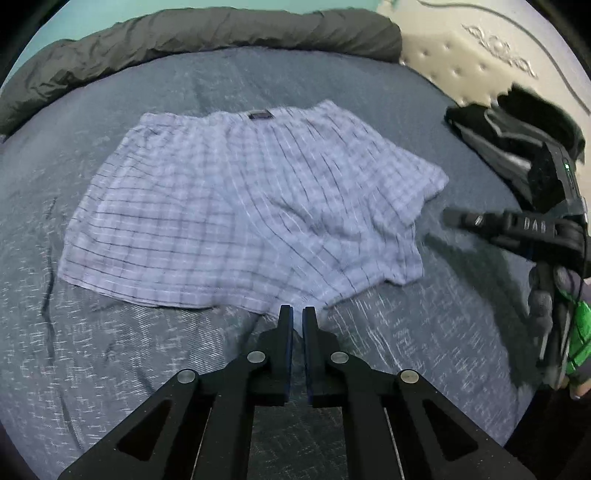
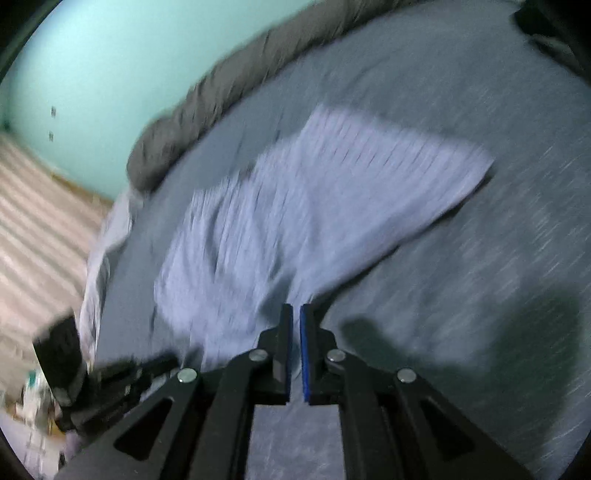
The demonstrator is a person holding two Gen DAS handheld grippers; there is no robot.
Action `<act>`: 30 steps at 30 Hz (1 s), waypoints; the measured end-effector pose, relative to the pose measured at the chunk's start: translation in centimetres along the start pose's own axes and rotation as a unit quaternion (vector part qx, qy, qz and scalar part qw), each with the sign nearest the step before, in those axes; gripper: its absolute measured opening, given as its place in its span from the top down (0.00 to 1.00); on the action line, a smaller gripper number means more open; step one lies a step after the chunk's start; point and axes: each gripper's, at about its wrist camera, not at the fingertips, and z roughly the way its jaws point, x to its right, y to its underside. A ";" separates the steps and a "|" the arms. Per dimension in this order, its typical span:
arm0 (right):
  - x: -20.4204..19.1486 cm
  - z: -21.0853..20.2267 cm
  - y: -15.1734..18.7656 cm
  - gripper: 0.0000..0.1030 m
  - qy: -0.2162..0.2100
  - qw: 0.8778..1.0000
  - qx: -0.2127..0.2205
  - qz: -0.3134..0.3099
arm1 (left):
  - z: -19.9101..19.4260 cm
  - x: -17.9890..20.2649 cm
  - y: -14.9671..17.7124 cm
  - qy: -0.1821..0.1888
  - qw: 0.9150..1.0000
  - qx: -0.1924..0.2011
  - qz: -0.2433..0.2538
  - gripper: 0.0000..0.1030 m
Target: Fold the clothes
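Black fingers of the left gripper (image 1: 297, 314) are sitting nearly together, a narrow slit between the pads, nothing pinched; the tips are hanging just at the near hem of the plaid boxer shorts (image 1: 243, 210). Right gripper (image 2: 296, 312) is likewise almost closed and empty, pointing at the same hem from the shorts' right side.

Shorts are lying spread flat near the middle of the bed (image 1: 92, 369), waistband toward the far edge, 2 leg openings toward the near edge. Right leg is rumpling slightly. No fold is made yet, by the look of it.

Risks: with jaws this narrow, either gripper is likely to push the hem along instead of taking it, bunching the cloth. Pads may also catch the bedsheet with the hem, dragging both. Uneven lifts by the 2 hands would skew any fold.

Sheet is blue-grey, flecked, faintly creased. A rolled grey-brown duvet (image 1: 207, 33) is running along the far edge. Dark clothes (image 1: 517, 125) are piling at the far right corner by a pale tufted headboard (image 1: 461, 55). Wall is turquoise (image 2: 92, 74); a striped floor is showing beyond the left edge.
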 end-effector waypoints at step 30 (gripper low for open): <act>9.4 0.3 -6.7 0.98 0.095 0.986 0.108 0.085 | 2.6 -2.5 1.1 -0.039 0.998 -0.012 -0.045 0.72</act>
